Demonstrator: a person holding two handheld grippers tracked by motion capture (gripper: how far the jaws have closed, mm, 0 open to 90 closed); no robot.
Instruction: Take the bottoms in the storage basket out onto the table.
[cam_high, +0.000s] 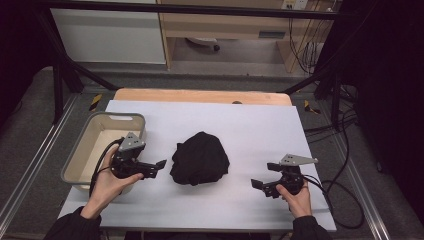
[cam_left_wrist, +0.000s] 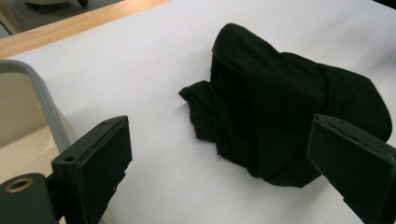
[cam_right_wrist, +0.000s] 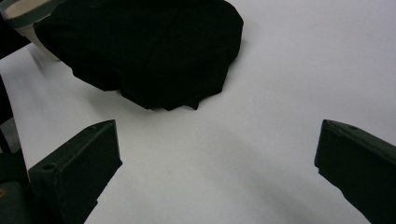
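Currently I hold both grippers above the bench (cam_high: 260, 125), one on each side of a crumpled black cloth (cam_high: 200, 158).

1. Black cloth. It lies bunched in a loose heap near the middle of the bench's white surface, somewhat closer to the near edge than to the far edge. Nothing touches it. In the left gripper view the black cloth (cam_left_wrist: 280, 102) sits just ahead of the jaws; in the right gripper view the black cloth (cam_right_wrist: 149, 51) lies farther ahead, toward the upper left.

2. Left gripper (cam_high: 159, 165). Its jaws stand wide apart and hold nothing. They point toward the cloth from the left and stop just short of it. My left hand (cam_high: 111, 181) grips the body near the bench's near left corner.

3. Right gripper (cam_high: 264, 175). Its jaws also stand apart and empty, pointing left toward the cloth, with bare bench between. My right hand (cam_high: 297, 196) holds it near the near right corner.

4. Beige bin (cam_high: 82, 150). It rests along the left edge of the bench, beside the left gripper and apart from the cloth.
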